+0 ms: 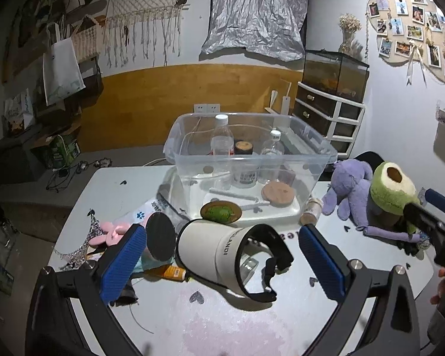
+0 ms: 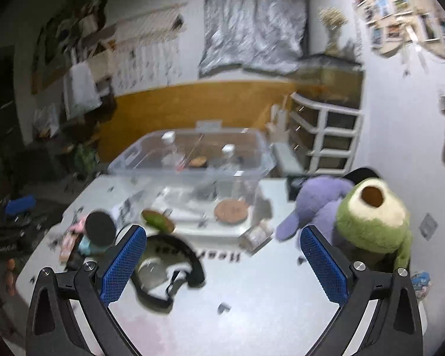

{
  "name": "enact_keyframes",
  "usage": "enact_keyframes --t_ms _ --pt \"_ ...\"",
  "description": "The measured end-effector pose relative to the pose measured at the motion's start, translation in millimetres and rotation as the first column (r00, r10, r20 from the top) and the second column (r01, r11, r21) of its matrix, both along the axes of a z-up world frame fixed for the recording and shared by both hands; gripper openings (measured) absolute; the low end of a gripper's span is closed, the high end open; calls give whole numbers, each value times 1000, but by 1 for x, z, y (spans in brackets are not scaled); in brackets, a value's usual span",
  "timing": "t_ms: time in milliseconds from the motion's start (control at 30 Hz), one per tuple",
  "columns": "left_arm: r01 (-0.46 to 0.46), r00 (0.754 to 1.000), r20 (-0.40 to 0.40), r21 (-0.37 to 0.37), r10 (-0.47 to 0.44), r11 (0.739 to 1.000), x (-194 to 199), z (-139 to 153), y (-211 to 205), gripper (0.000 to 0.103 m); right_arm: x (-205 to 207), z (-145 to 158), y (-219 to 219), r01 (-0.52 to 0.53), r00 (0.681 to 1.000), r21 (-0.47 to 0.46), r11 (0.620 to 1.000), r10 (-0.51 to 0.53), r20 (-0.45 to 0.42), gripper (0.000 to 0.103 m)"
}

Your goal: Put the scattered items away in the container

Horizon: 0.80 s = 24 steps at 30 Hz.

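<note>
A clear plastic bin [image 1: 317, 160] stands at the back of the white table [image 1: 281, 320] and holds two bottles, jars and a cork lid. A white tumbler [image 1: 213, 252] with a black handle lies on its side between the open fingers of my left gripper [image 1: 222, 261], not gripped. A purple plush [image 1: 350, 190] and a green avocado plush [image 1: 391, 190] sit at the right. My right gripper [image 2: 222, 261] is open and empty above the table, with the tumbler [image 2: 163, 267] by its left finger and the avocado plush [image 2: 373, 222] to its right.
A black round mirror [image 1: 160, 237], a pink toy [image 1: 112, 233], an orange tube [image 1: 172, 271] and a small jar [image 1: 311, 210] lie on the table. A green coaster [image 1: 221, 212] leans at the bin's front. A drawer unit [image 1: 329, 118] stands behind.
</note>
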<state>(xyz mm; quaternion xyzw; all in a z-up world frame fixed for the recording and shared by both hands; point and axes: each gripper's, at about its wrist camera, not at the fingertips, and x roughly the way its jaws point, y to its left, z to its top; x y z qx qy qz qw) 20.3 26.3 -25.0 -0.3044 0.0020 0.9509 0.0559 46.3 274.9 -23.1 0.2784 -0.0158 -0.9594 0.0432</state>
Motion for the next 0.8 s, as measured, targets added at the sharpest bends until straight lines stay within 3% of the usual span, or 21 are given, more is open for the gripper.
enact_keyframes --t_ms 400,800 --pt "-11 1000 17 5 11 1000 -1 -6 -3 103 -6 -9 -10 7 999 -40 999 -6 35 103" --pt "-5 1000 26 3 5 1000 -4 -11 -1 103 -10 -17 -5 50 997 -16 999 -49 58 103"
